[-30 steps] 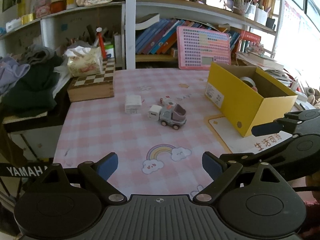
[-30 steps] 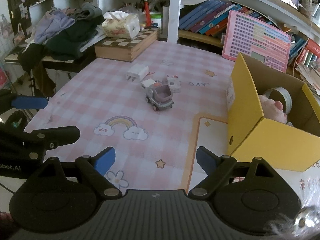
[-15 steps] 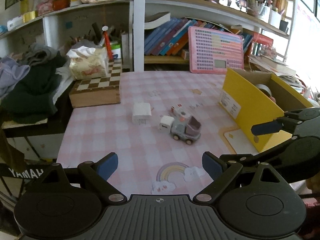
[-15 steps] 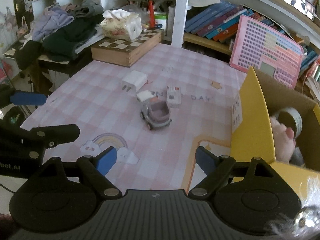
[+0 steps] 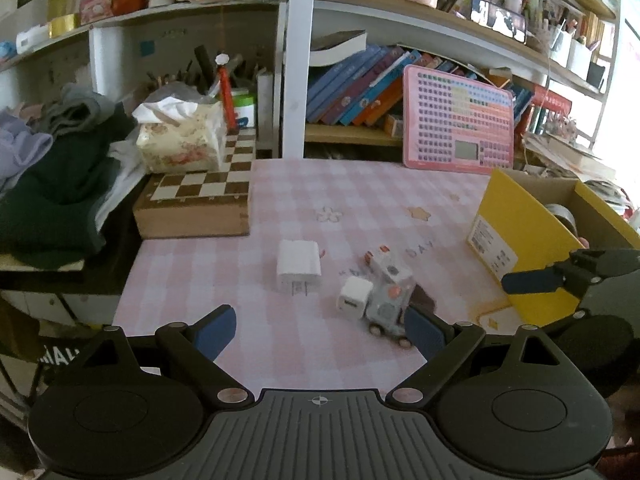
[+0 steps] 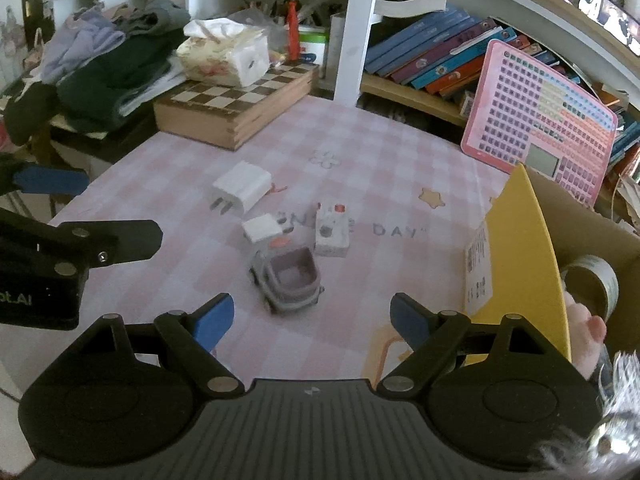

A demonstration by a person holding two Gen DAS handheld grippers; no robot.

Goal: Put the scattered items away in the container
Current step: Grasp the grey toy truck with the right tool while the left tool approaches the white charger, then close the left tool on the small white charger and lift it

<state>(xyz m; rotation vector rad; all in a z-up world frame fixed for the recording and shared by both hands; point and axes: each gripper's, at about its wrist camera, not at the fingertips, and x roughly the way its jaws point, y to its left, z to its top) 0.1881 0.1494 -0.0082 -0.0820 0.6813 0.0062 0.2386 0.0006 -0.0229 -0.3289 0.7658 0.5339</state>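
The toy truck [image 6: 286,280] is sitting on the worktop [image 6: 168,184], between the spread fingers of the right gripper [image 6: 312,318] and a little ahead of them. Landmark for all positions: this truck. 3 other loose items are lying close to it: a small white cube [image 6: 261,229] touching its cab end, a white block with a red mark [image 6: 331,230] just beside it on the box side, and a white charger plug [image 6: 241,188] beyond the cube, prongs pointing back toward the camera.

The yellow cardboard box [image 6: 516,248] is standing near the truck on the right, open at the top. A roll of tape [image 6: 592,278] and something pink and soft are already lying inside, so part of the tidying looks done; 4 items are remaining outside.

Both grippers are empty. The left gripper [image 5: 320,330] is holding its fingers spread wide as well, with the charger plug [image 5: 298,266] ahead of its gap. Judgement: each gripper is lining up on a different item, right on the truck, left on the plug, to avoid crowding.

The worktop is covered with a pink checked mat. Further from the truck, a wooden chessboard box [image 6: 236,110] is carrying a tissue pack [image 6: 224,56]. Behind: bookshelves, a pink calculator board [image 6: 540,124], piled clothes [image 6: 100,64].
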